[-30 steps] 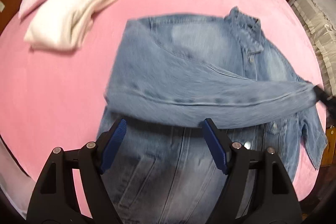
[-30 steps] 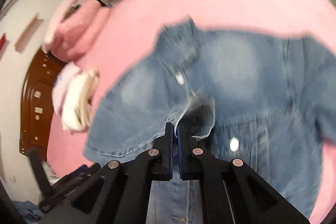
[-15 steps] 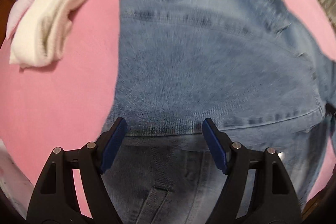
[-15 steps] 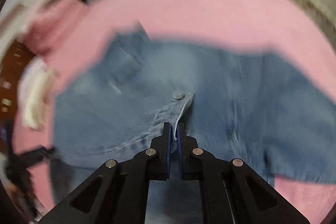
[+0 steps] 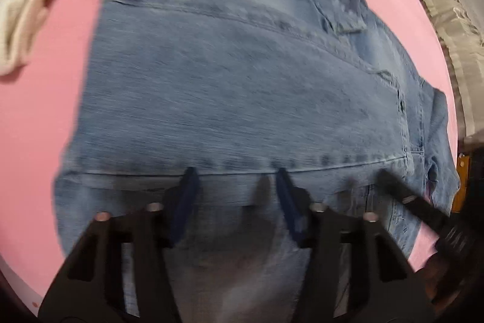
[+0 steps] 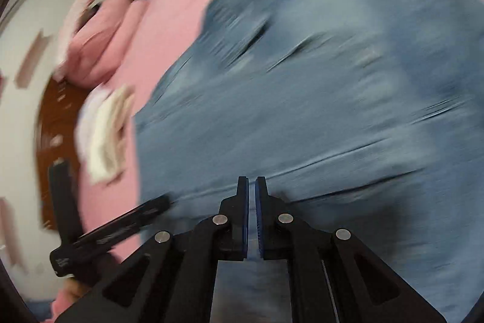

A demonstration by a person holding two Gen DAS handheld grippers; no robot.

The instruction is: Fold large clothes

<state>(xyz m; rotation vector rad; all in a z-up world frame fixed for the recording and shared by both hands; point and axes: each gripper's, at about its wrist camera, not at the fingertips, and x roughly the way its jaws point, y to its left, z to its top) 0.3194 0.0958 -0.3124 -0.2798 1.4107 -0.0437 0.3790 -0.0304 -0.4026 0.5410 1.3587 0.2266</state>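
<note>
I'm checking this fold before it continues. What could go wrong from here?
1. The left tool stands open over the jacket, gripping nothing, so the folded layer may slide back.
2. The right tool is nearly shut; blur hides whether it grips denim, so a pull might slip.
3. The white clothes lie close to the jacket's edge and could get dragged along.
</note>
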